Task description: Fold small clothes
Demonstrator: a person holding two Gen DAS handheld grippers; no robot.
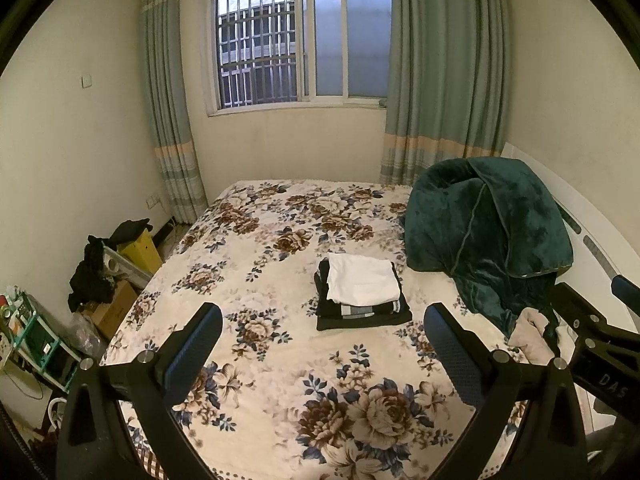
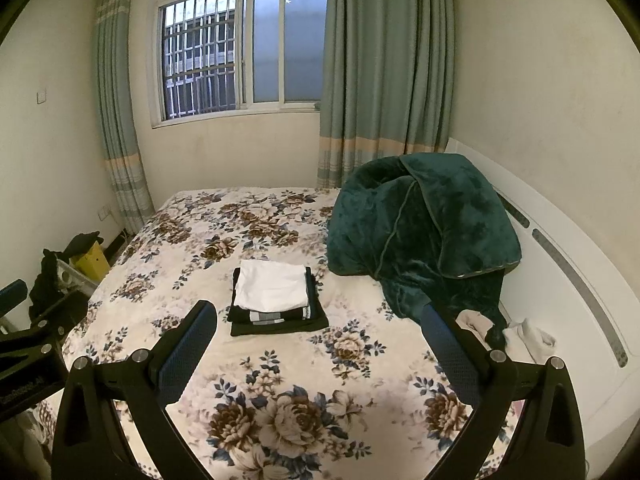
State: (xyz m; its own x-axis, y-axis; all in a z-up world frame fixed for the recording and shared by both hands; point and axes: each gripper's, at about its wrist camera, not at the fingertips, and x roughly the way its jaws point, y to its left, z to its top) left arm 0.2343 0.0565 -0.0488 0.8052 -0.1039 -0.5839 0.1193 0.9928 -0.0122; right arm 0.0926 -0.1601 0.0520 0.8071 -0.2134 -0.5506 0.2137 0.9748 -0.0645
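Observation:
A stack of folded clothes (image 1: pixel 362 294), dark pieces below and a white piece on top, lies in the middle of the floral bedspread (image 1: pixel 280 380); it also shows in the right wrist view (image 2: pixel 274 300). My left gripper (image 1: pixel 323 326) is open and empty, held above the bed in front of the stack. My right gripper (image 2: pixel 319 322) is open and empty, also short of the stack. The right gripper's body shows at the right edge of the left wrist view (image 1: pixel 600 344). A few crumpled light clothes (image 2: pixel 524 334) lie by the green blanket.
A heaped dark green blanket (image 2: pixel 424 224) sits at the bed's right side against the white headboard (image 2: pixel 576 272). Boxes, a yellow object and dark clothes (image 1: pixel 96 268) clutter the floor left of the bed. A window and curtains (image 1: pixel 440 72) are behind.

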